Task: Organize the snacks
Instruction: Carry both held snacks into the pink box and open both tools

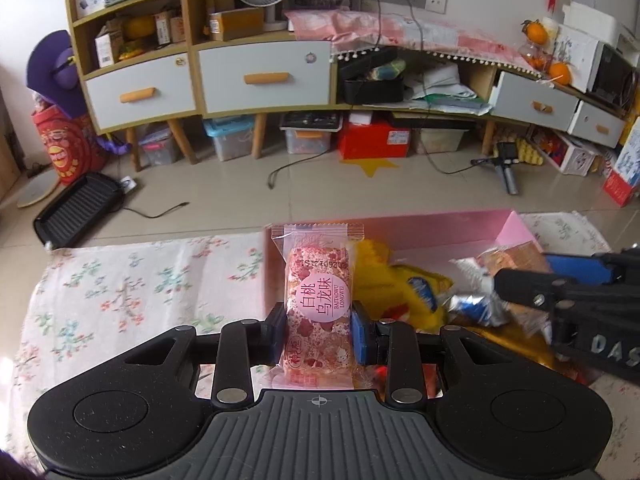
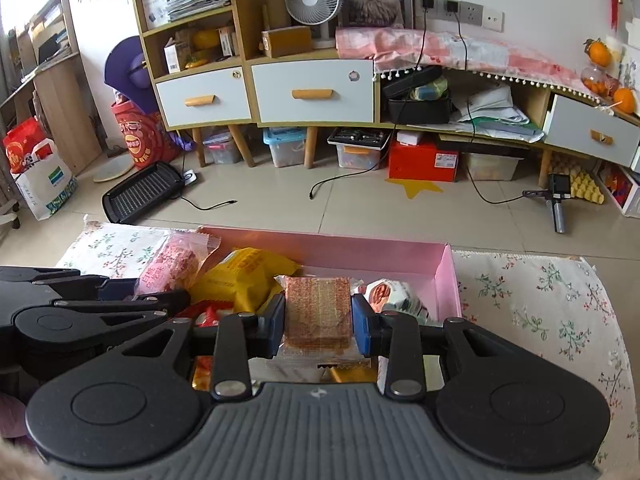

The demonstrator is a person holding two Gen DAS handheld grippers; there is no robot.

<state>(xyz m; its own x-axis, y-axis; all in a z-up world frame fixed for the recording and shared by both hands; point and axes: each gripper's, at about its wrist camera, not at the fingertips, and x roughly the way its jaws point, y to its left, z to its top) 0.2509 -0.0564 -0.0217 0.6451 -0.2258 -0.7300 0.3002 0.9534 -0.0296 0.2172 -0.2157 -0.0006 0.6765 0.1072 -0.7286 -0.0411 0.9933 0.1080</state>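
Observation:
My left gripper [image 1: 318, 334] is shut on a pink wrapped snack bar [image 1: 318, 304] with a round pink label, held upright over the left end of the pink box [image 1: 400, 232]. My right gripper [image 2: 318, 326] is shut on a clear-wrapped brown wafer bar [image 2: 318, 312], held over the middle of the pink box [image 2: 360, 250]. The box holds a yellow snack bag [image 1: 400, 284] [image 2: 244, 276], a white-and-red packet [image 2: 394, 294] and other wrappers. The right gripper shows at the right of the left wrist view [image 1: 532, 292]; the pink bar shows in the right wrist view [image 2: 168, 268].
The box sits on a floral cloth [image 1: 132, 284] [image 2: 540, 312] covering the table. Beyond the table edge lie a tiled floor, a black grill pan [image 2: 140, 196], cables, a tripod [image 2: 558, 200], and a cabinet with drawers [image 2: 316, 92].

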